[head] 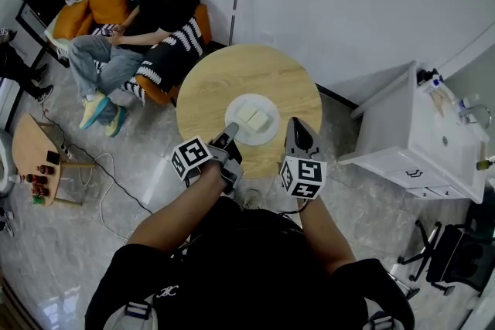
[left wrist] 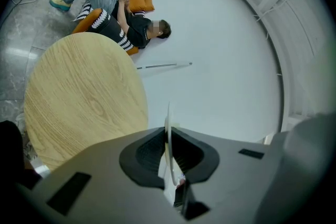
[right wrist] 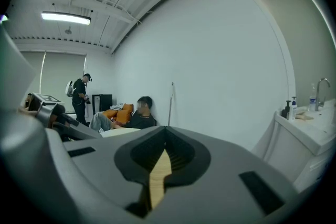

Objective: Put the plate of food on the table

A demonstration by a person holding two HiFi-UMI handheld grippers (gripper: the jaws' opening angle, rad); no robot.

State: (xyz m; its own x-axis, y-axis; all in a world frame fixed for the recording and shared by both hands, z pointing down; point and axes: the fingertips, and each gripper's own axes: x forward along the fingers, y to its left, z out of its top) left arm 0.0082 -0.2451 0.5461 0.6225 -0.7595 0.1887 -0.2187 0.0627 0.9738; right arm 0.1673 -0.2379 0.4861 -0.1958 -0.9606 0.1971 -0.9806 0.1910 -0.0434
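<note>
A white-walled room with a grey marble floor [head: 46, 259]. At left, a seated person [head: 147, 19] leans on an orange sofa [head: 100, 8]. At centre stands a round wooden table [head: 224, 77]. The left gripper [head: 230, 137] has its jaws clamped on the near rim of a white plate [head: 272, 131], seen edge-on between the pads in the left gripper view [left wrist: 168, 128]. The plate carries pale blocks of food [head: 254, 119] over the table's near side; whether it rests on the wood cannot be told. Just right of it, the right gripper [head: 298, 127] has its jaws drawn nearly together, holding nothing. A white sink cabinet [head: 418, 135] stands at far right.
</note>
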